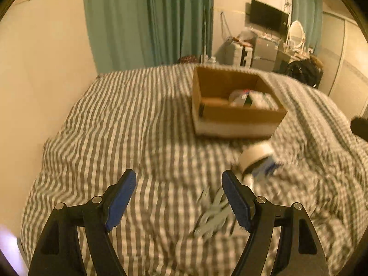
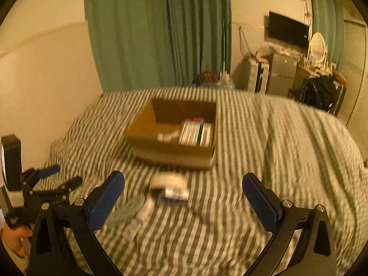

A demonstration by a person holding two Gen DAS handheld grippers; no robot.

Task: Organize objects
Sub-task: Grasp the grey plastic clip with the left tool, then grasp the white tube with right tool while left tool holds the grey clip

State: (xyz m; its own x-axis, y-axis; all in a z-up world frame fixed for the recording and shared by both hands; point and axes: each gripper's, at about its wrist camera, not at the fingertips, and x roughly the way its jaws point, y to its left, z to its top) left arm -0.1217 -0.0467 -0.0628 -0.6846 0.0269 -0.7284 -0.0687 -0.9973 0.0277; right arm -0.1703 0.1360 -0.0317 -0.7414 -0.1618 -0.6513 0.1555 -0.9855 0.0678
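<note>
A brown cardboard box (image 1: 239,112) (image 2: 170,148) sits on the striped bed and holds books and small white items. In front of it lie a roll of white tape (image 1: 255,155) (image 2: 166,180), a small blue-and-white packet (image 1: 266,168) (image 2: 176,193) and a grey bundle of clips or cable (image 1: 214,214) (image 2: 130,209). My left gripper (image 1: 179,180) hovers open over the bed, the grey bundle just inside its right finger. My right gripper (image 2: 184,181) is open above the tape and packet. The left gripper (image 2: 57,177) also shows at the far left of the right wrist view.
The bed (image 1: 138,126) with grey-and-white striped bedding fills both views. A wall runs along its left side and green curtains (image 2: 161,34) hang behind. A dresser, a mirror, a wall TV (image 2: 287,28) and a black bag stand at the back right. A hand (image 2: 13,237) holds the left tool.
</note>
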